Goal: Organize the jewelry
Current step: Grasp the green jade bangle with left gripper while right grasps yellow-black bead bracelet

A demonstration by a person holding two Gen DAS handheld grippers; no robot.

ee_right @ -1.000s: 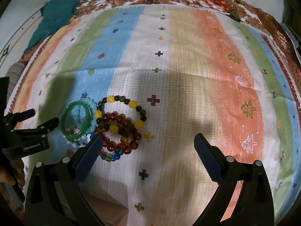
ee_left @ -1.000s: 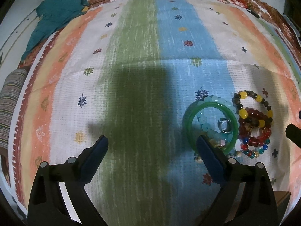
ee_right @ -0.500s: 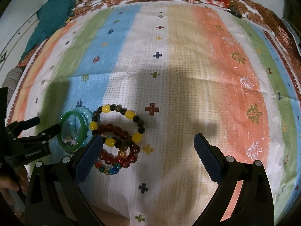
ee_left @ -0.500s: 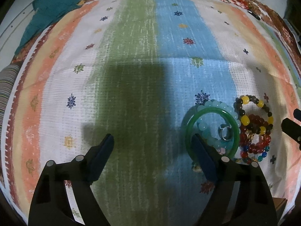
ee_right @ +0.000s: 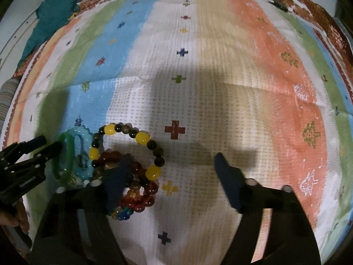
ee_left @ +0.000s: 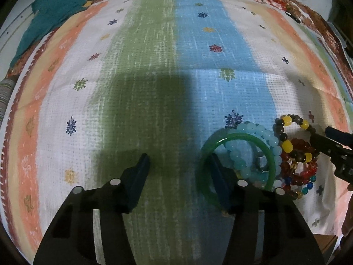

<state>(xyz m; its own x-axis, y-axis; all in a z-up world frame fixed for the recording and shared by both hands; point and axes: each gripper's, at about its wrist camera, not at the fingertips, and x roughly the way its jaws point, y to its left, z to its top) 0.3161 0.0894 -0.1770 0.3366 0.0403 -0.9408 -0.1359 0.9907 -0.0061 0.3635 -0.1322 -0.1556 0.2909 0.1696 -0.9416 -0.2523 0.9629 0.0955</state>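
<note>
Item: a heap of bracelets on the striped cloth (ee_left: 154,88), near edge, right of your left gripper (ee_left: 178,165) and at the near left of your right gripper (ee_right: 172,172)

- green bangle (ee_left: 206,154): smooth, glossy, translucent green, one solid ring; your left gripper's right finger sits inside its near arc, the left finger well outside it on the green stripe
- pale blue bead bracelet (ee_left: 260,132): round milky beads, lying partly within the bangle
- dark bead bracelet with yellow beads (ee_right: 141,138): grey-brown rounds spaced with large yellow ovals, farthest right of the heap
- red bead bracelet (ee_right: 150,190): clear dark red rounds, beneath the yellow one
- mixed coloured beads (ee_right: 123,215): blue, amber, nearest you

Your left tongs stand wide, gripping nothing. Your right tongs stand wide too, left finger over the red beads, nothing held

Writing: none readable on the jewelry; small print on the left gripper's body is too blurred to read

Also: teal cloth (ee_left: 55,11), far left
</note>
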